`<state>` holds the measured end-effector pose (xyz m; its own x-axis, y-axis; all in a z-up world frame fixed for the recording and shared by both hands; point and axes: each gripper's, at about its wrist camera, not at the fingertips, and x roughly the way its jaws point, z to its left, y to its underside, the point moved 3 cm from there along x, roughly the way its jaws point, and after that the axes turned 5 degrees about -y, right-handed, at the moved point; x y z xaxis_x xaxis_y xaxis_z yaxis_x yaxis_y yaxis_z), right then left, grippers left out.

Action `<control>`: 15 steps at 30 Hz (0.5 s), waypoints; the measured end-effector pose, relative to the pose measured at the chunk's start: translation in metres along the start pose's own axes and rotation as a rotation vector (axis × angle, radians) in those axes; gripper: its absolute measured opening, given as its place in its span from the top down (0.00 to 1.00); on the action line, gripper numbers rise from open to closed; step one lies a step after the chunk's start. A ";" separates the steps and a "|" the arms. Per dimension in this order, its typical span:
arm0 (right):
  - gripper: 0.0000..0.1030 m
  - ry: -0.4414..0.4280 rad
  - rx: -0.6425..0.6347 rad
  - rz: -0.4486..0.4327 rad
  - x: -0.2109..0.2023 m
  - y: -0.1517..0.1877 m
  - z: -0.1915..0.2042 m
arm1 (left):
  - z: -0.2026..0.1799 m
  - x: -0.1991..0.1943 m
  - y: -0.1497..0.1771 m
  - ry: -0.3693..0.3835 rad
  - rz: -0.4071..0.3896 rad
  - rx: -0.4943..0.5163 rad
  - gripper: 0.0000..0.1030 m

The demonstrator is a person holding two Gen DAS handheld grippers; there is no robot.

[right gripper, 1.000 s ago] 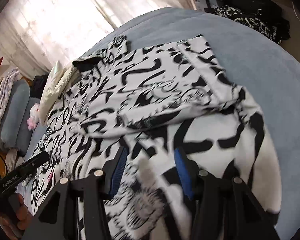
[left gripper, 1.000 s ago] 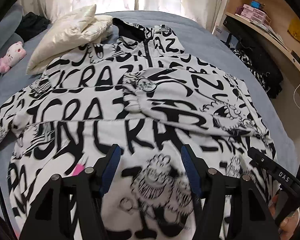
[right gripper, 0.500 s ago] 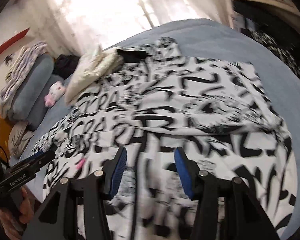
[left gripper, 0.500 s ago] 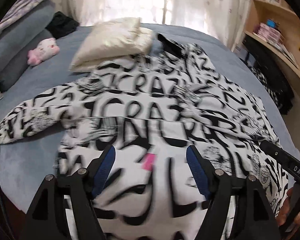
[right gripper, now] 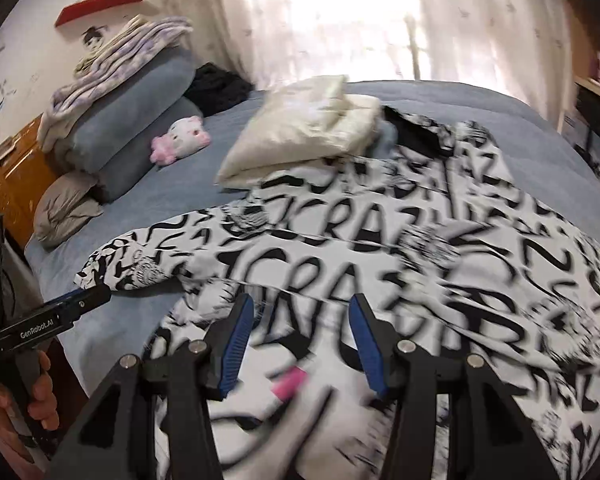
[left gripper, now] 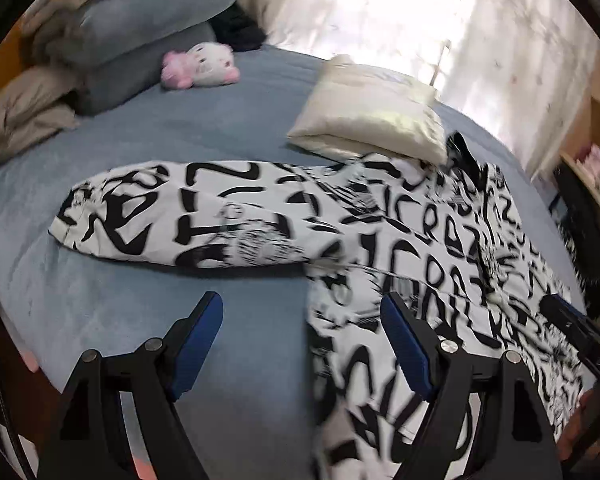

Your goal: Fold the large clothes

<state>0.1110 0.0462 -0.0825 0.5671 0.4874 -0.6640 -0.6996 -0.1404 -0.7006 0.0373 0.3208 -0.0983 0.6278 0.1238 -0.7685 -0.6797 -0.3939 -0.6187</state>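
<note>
1. The bed carries the task's thing: one black-and-white printed jacket, spread flat across the blue cover, one sleeve stretched out sideways, still unfolded.
2. To do this step well, I judge the left gripper should take the sleeve near its cuff, lift it clear and lay it across the body without dragging.
3. Its jaws are opening, nothing between them, only bare cover below.
4. The right gripper hovers half open over the hem, holding nothing; blur makes contact hard to rule out.
5. Counted: one cream pillow, one pink plush toy, two grippers.
</note>
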 end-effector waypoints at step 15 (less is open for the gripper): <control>0.52 -0.050 -0.092 0.090 0.120 -0.025 0.086 | 0.148 0.082 -0.003 0.212 0.026 -0.428 0.20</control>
<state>0.1594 0.1825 -0.1218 0.4795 0.5114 -0.7131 -0.7028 -0.2629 -0.6611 0.0352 0.4669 -0.1836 0.7064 -0.0625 -0.7050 -0.5070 -0.7397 -0.4425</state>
